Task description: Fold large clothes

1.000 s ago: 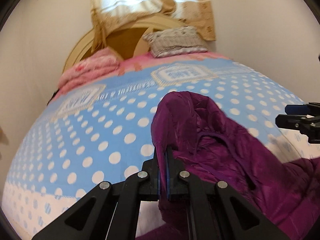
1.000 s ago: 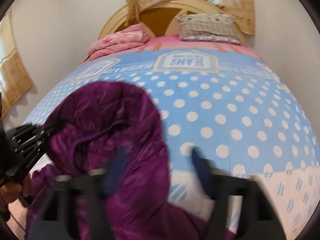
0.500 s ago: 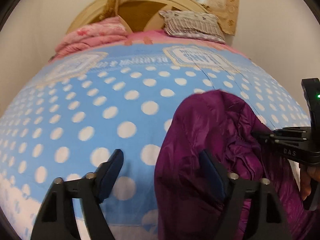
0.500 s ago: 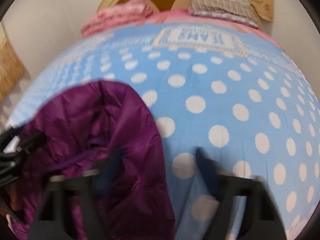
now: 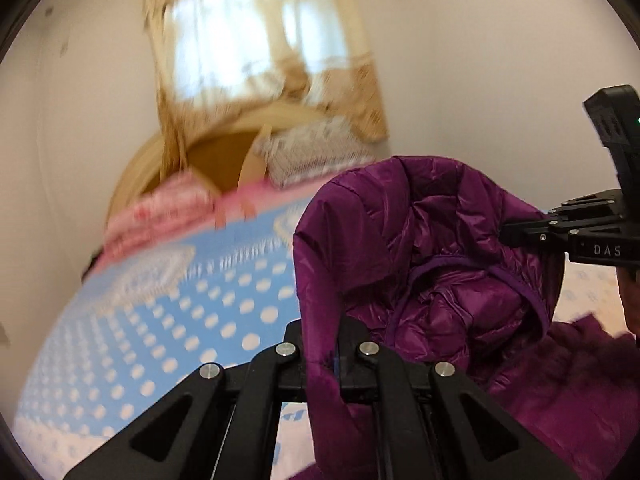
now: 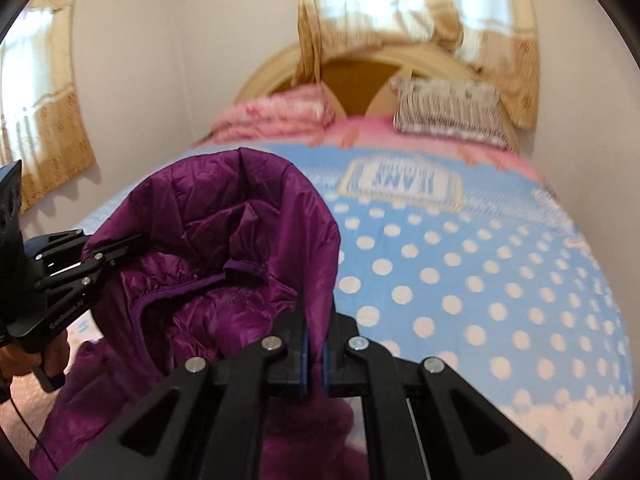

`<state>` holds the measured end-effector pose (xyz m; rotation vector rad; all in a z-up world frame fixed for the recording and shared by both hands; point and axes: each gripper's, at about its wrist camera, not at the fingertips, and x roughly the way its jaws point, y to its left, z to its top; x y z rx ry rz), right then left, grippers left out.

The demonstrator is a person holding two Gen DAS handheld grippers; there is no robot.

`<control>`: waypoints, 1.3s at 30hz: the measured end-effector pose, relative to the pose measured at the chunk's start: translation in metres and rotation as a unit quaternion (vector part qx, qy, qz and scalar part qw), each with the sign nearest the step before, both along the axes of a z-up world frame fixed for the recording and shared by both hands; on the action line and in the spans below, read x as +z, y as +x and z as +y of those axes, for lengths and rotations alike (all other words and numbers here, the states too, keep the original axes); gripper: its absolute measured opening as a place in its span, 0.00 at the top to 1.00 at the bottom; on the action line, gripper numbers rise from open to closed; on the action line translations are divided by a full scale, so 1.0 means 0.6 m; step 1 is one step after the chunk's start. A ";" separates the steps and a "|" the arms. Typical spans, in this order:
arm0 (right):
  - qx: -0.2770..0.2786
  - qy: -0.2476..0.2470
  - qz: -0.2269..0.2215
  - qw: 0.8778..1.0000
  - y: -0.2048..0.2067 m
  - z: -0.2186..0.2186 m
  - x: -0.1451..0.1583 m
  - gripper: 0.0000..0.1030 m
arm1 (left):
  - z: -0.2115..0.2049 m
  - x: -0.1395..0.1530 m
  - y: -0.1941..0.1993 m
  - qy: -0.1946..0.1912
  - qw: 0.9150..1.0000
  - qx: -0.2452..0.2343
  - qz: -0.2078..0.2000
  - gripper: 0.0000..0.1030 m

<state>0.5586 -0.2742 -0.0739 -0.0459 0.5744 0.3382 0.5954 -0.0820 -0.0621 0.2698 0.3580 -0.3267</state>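
Polka-dot blue bed (image 6: 460, 272) beneath a bright curtained window (image 5: 256, 48), pale walls (image 5: 460, 60).

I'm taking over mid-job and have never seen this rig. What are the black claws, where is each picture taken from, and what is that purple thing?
There is no robot: a person holds one two-finger gripper in each hand, each with a camera looking along its fingers. One picture comes from the left gripper, the other from the right gripper. Both are shut on the hood edge of a purple puffer jacket, holding it up over a bed with a blue polka-dot cover. At the head lie a folded pink blanket and a striped pillow.
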 end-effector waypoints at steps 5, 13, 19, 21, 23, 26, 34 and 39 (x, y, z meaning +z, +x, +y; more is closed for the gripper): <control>0.001 0.003 -0.028 1.000 -0.138 0.004 -0.011 0.95 | -0.003 -0.024 -0.149 0.024 0.998 -0.021 -0.049 0.94; 0.033 -0.059 0.053 0.996 -0.274 0.003 -0.130 0.91 | 0.011 -0.148 -0.312 0.090 0.995 -0.028 0.032 0.71; 0.043 -0.038 0.089 0.994 -0.359 -0.054 -0.143 0.60 | 0.085 -0.130 -0.386 0.076 0.997 -0.001 0.011 0.15; 0.032 -0.033 0.083 0.995 -0.382 -0.070 -0.130 0.50 | 0.103 -0.117 -0.382 0.065 0.997 0.020 0.022 0.15; 0.024 -0.014 0.088 0.996 -0.386 -0.078 -0.115 0.50 | 0.108 -0.099 -0.375 0.051 0.998 0.041 0.021 0.15; -0.003 -0.002 0.084 0.996 -0.383 -0.073 -0.086 0.52 | 0.111 -0.066 -0.354 -0.001 0.998 0.056 0.028 0.15; -0.024 0.014 0.103 0.994 -0.347 0.012 -0.062 0.55 | 0.080 -0.072 -0.367 0.016 0.995 0.076 0.061 0.14; -0.099 0.055 0.134 0.985 -0.260 -0.001 -0.099 0.45 | 0.074 -0.031 -0.314 -0.008 0.983 0.169 0.065 0.14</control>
